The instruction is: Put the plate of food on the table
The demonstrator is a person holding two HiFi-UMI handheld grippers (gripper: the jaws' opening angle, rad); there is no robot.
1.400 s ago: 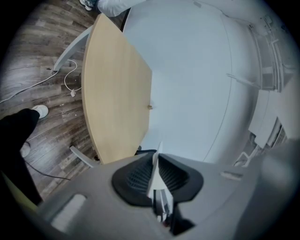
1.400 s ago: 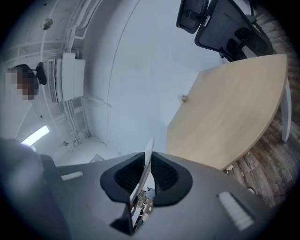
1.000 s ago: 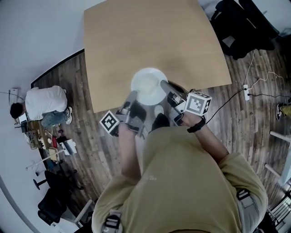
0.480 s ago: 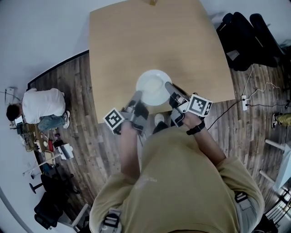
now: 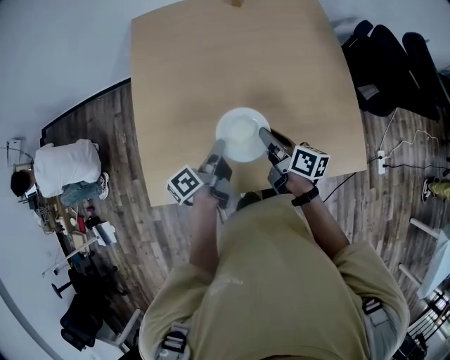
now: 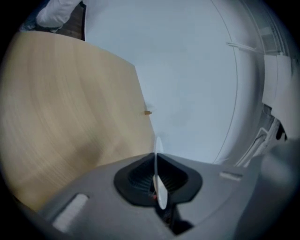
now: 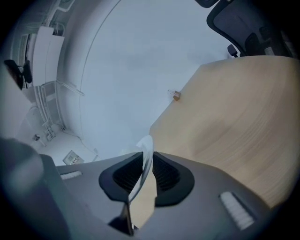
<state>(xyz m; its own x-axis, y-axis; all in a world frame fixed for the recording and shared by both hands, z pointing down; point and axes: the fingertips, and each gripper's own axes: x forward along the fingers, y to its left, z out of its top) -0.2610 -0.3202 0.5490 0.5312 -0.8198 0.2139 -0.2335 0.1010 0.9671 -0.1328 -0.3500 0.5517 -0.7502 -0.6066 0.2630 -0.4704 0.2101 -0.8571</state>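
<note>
head view shows the wooden table filling the upper middle, with the person in a tan shirt below it, arms reaching forward. the white plate sits over the table's near part, just inside the front edge, between the two tools; whether it rests on the wood or hangs just above it cannot be told. the left gripper meets the plate's left rim and the right gripper meets its right rim, each carrying a marker cube behind the jaws. in the left gripper view the left gripper has its jaws closing almost together, the dark pads pressing on the thin rim of the white plate, seen edge-on. in the right gripper view the right gripper has its jaws opening: the rim of the white plate stands between the pads, and a strip of table shows beside it on one side. the plate's surface looks pale and blurred, so what lies on it is hard to make out. a small brown object at the table's far edge is cut off by the frame.
</note>
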